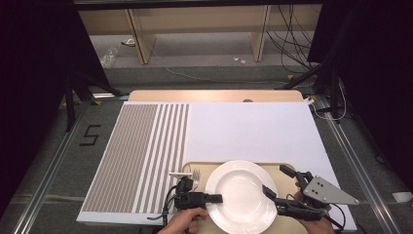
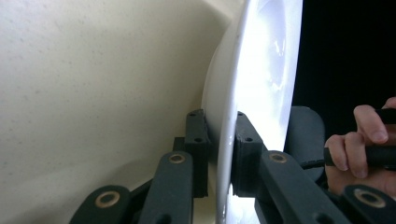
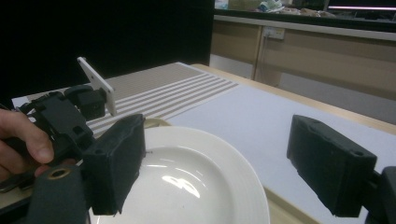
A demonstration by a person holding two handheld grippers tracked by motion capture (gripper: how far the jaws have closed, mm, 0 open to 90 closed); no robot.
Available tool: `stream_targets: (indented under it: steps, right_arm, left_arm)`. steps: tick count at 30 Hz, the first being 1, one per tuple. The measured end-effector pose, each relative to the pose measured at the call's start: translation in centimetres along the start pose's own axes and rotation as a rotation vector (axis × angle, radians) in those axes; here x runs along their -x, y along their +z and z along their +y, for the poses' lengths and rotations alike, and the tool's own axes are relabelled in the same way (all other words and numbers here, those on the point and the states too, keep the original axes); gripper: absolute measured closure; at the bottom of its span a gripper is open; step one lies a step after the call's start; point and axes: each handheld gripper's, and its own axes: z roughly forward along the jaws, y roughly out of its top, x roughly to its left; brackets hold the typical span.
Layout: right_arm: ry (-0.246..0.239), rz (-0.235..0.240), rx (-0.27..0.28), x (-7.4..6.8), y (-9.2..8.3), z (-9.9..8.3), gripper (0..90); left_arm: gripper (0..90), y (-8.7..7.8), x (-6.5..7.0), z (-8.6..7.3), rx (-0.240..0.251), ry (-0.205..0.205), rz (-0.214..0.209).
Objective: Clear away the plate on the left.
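One plate (image 1: 242,195), left claw (image 1: 217,198) gripping its rim, right claw (image 1: 280,184) released, perhaps one fork (image 1: 196,173).

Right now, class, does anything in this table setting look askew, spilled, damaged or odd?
Nothing is spilled or visibly damaged. One oddity: the round white ceramic plate overhangs the near edge of its beige placemat, with the left claw clamped on its rim. The silver metal fork lies beside it.
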Motion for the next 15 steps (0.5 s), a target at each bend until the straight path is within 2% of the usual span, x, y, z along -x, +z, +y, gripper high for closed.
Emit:
stream_targets:
  steps: [8,13,15]
  right_arm:
    - [0.002,0.001,0.000,0.00,0.01,-0.01,20.3]
    - [0.002,0.001,-0.001,-0.01,0.01,-0.01,20.3]
    - [0.004,0.002,-0.001,-0.03,0.01,0.00,20.3]
  left_arm:
    - [79.0,0.16,-0.32,0.01,-0.015,-0.002,-0.002]
    - [77.8,0.27,-0.49,0.06,-0.022,0.002,0.022]
    - [77.5,0.34,-0.52,0.02,-0.025,0.018,0.038]
